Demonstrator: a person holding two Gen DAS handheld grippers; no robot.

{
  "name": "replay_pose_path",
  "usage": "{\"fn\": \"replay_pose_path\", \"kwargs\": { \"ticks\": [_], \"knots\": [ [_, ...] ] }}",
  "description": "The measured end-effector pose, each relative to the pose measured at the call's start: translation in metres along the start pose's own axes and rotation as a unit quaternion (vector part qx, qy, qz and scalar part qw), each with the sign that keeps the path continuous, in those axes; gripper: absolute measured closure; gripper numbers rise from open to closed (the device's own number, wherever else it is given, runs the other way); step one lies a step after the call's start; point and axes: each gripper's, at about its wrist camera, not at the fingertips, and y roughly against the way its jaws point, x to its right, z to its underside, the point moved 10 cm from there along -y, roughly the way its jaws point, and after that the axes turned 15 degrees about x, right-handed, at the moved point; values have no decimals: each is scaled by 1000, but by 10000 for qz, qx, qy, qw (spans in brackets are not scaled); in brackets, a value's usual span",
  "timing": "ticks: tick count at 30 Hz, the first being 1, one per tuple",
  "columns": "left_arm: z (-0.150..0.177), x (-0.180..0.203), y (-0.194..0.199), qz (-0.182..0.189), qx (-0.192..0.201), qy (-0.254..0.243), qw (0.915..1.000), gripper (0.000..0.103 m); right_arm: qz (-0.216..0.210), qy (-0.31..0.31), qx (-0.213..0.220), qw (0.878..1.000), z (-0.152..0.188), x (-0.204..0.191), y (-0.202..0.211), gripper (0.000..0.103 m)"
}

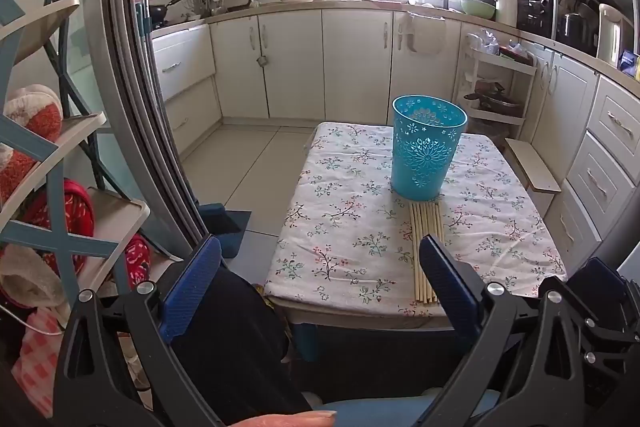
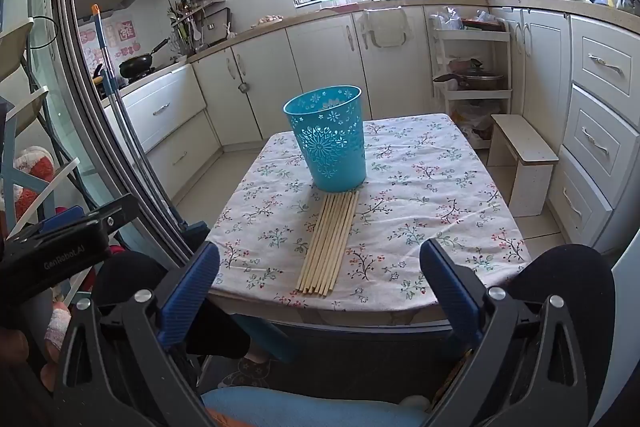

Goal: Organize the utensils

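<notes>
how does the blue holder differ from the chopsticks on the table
The blue perforated holder stands upright; the wooden chopsticks lie flat in a row in front of it. The holder is turquoise plastic with a cut-out flower pattern; the chopsticks are plain pale wood. The holder is one wide cup; the chopsticks are many thin sticks. Both rest on the floral tablecloth, with neither hand-held gripper touching them.

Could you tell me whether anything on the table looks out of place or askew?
Nothing stands out: the chopsticks lie in a neat row on the tablecloth, far ends by the upright blue holder.
</notes>
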Motion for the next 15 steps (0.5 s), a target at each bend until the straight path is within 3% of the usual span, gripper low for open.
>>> {"fn": "replay_pose_path", "kwargs": {
  "ticks": [15],
  "knots": [
    [8,4,-6,109,-214,-35,9997,7,17,-2,-57,10000,-3,0,-1,7]
  ]
}}
